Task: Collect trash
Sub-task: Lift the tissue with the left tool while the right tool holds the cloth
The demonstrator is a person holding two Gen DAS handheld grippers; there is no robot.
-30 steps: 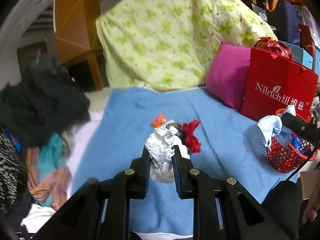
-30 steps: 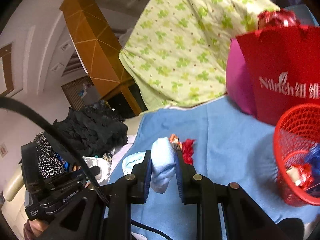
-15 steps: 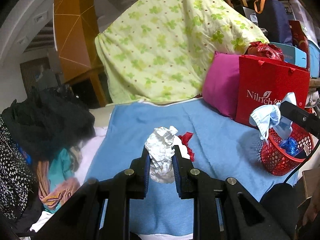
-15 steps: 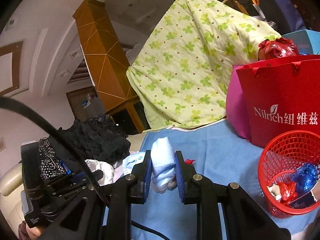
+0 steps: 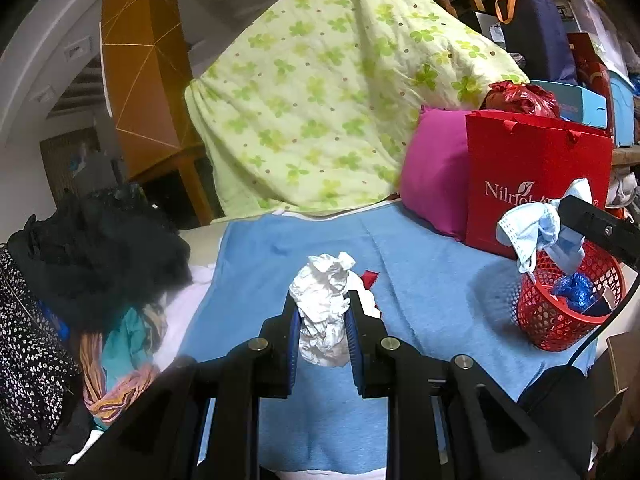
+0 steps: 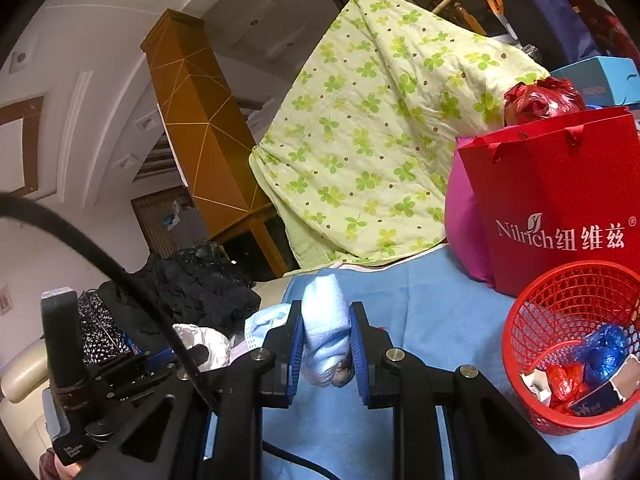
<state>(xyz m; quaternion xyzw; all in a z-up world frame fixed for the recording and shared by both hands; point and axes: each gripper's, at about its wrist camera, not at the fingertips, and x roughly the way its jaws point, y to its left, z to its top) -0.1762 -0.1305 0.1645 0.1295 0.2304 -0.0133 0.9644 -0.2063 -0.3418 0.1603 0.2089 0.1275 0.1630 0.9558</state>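
Observation:
My left gripper is shut on a crumpled white paper ball, held above the blue blanket. A scrap of red trash peeks out behind the ball on the blanket. My right gripper is shut on a bunched light blue face mask. In the left wrist view that mask hangs just over the rim of the red mesh basket. The basket holds blue and red wrappers and bits of card. The left gripper with its paper ball shows at lower left in the right wrist view.
A red paper bag and a magenta pillow stand right behind the basket. A green clover quilt is piled at the back. Dark clothes and colourful fabrics lie left of the blanket.
Both grippers rose and shifted with their loads; the orange and red scraps on the blanket dropped mostly out of sight behind the paper ball. The mask came closer to the basket.

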